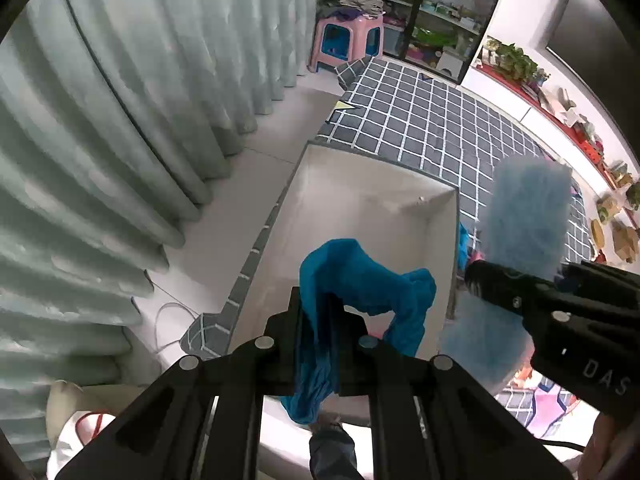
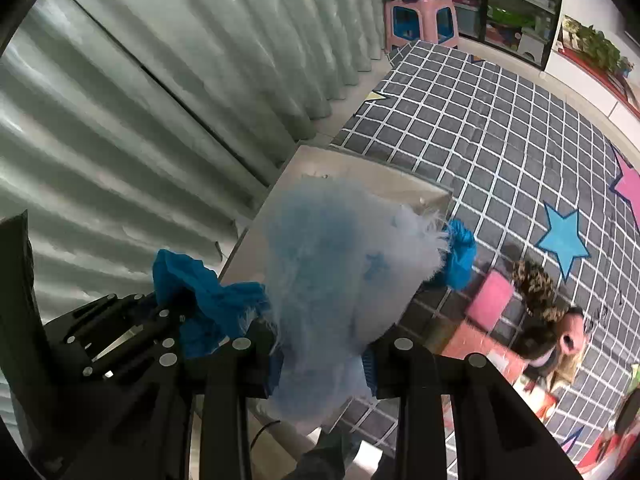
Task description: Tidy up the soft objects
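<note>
My left gripper [image 1: 320,332] is shut on a teal blue cloth [image 1: 360,284] and holds it above a white open box [image 1: 360,184]. The cloth and left gripper [image 2: 176,312] also show at the left in the right wrist view. My right gripper [image 2: 320,356] is shut on a fluffy light blue soft item [image 2: 332,264], held over the box's right side [image 2: 400,184]. In the left wrist view the fluffy item [image 1: 528,216] and right gripper [image 1: 492,280] are at the right.
The box stands on a grey grid-patterned mat [image 2: 500,120] with stars. Another teal cloth [image 2: 460,256], a pink item [image 2: 490,300] and a leopard-print item [image 2: 536,284] lie on the mat. Pale curtains [image 1: 120,120] hang left; a pink stool [image 1: 348,44] stands behind.
</note>
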Demonstrator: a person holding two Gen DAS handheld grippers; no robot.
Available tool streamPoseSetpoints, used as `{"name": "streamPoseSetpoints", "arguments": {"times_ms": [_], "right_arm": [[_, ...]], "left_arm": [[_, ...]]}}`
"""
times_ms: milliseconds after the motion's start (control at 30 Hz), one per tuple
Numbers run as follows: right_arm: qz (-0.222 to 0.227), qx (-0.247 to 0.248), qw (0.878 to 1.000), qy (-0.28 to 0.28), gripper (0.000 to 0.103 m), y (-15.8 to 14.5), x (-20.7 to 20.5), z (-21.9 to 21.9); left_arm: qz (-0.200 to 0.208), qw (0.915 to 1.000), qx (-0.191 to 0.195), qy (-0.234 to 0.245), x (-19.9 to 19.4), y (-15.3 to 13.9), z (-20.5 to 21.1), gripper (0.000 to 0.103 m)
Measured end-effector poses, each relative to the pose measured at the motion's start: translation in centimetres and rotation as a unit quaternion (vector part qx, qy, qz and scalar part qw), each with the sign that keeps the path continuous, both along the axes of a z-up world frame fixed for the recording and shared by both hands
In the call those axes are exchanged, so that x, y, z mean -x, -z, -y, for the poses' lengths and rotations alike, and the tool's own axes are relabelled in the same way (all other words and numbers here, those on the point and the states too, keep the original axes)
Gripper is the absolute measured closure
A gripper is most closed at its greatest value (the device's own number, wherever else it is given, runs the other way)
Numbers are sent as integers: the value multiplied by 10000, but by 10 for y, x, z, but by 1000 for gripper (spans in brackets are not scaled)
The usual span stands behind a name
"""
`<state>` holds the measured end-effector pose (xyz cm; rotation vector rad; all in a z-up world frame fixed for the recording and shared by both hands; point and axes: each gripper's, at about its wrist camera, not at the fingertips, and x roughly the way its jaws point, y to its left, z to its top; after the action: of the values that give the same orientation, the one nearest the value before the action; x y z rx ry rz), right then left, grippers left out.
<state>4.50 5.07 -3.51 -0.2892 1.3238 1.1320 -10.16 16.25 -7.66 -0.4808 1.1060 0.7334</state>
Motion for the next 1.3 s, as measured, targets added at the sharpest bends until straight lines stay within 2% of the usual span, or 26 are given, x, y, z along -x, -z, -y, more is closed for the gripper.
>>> {"name": "streamPoseSetpoints", "arguments": {"times_ms": [700, 1300], "right_arm": [[-234, 335, 9991, -139, 70, 44, -42, -49], [-427, 375, 9981, -219, 69, 64, -46, -58]], "left_arm": [[-462, 9987, 63, -223, -45, 37, -38, 92], [-760, 9962, 336, -275, -55, 67, -41, 92]]}}
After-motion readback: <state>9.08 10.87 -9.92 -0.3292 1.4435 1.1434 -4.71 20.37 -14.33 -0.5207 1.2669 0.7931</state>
